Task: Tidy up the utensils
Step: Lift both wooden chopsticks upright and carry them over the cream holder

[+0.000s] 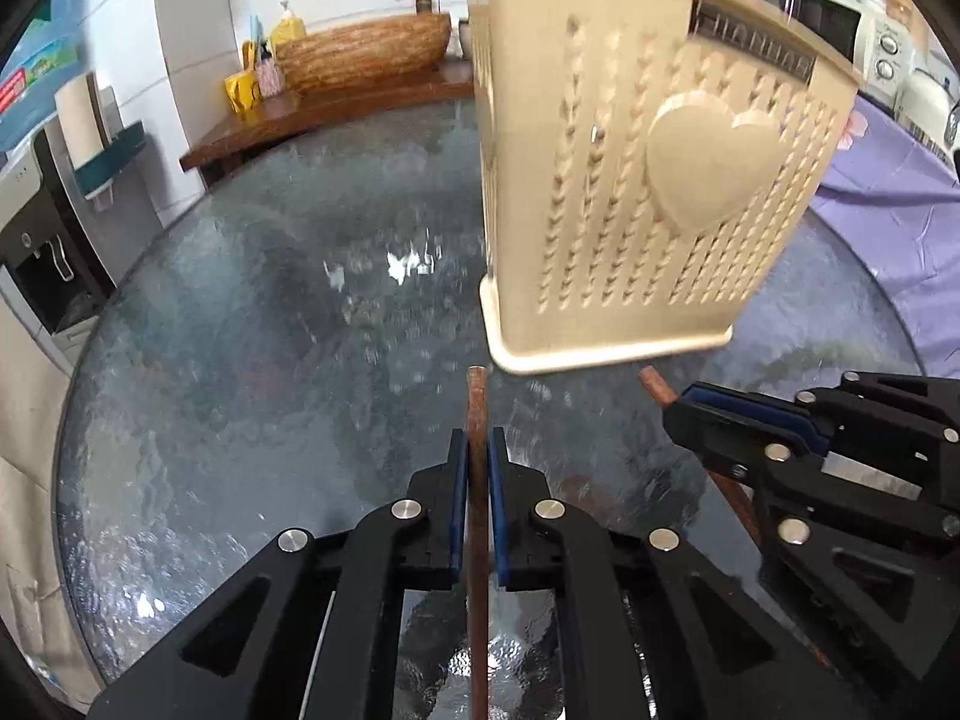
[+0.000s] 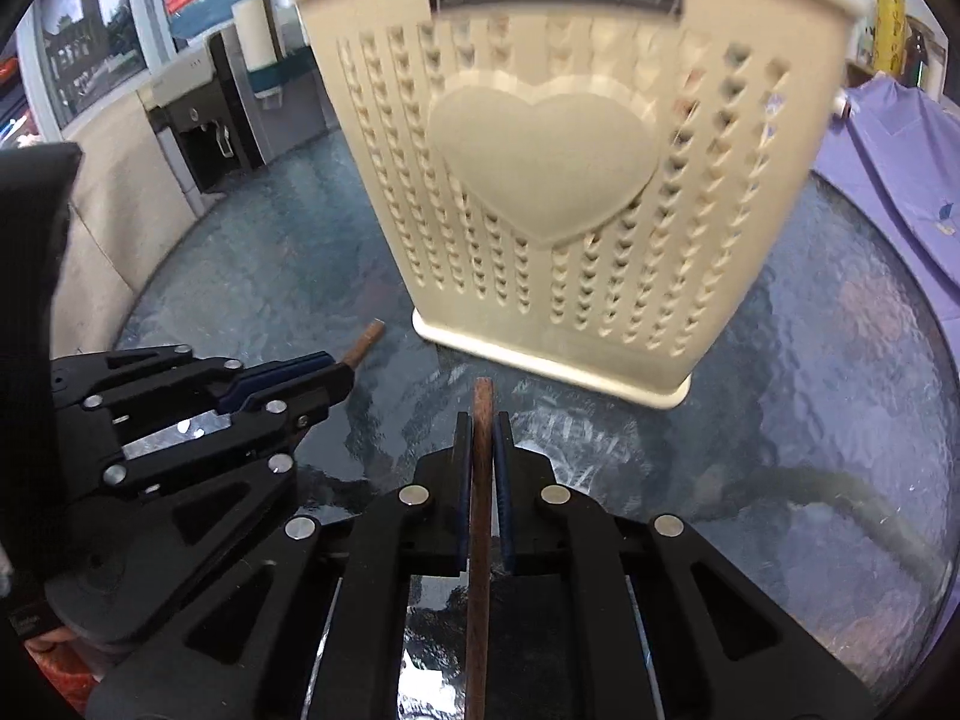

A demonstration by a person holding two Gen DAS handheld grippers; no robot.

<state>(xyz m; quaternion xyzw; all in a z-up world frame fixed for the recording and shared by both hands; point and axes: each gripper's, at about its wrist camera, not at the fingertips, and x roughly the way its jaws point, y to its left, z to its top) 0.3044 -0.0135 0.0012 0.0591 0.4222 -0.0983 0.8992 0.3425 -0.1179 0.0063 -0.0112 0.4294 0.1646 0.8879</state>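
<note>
Left wrist view. The left gripper (image 1: 478, 450) is clamped on a brown chopstick (image 1: 477, 420) whose tip projects a little ahead of the pads. The beige utensil holder (image 1: 636, 180) stands on the glass table (image 1: 270, 300), ahead and to the right of this gripper. The right gripper (image 1: 690, 414) enters from the right side, closed on a second chopstick (image 1: 654, 387).

Likely faults: the holder's rim is well above both tips, so either stick could strike the perforated wall if advanced before being raised. The two grippers are near each other; simultaneous insertion could cause them to collide. A grip close to the stick's end may let it pivot between the pads.

Right wrist view. The right gripper (image 2: 478, 438) is clamped on its chopstick (image 2: 482, 420), with the holder (image 2: 564, 180) directly ahead, heart face on. The left gripper (image 2: 312, 378) sits to the left, its chopstick (image 2: 367, 339) protruding.

This view shows the holder squarely; the left view shows its corner and side wall. Neither view shows the holder's interior, so free space inside cannot be told.
</note>
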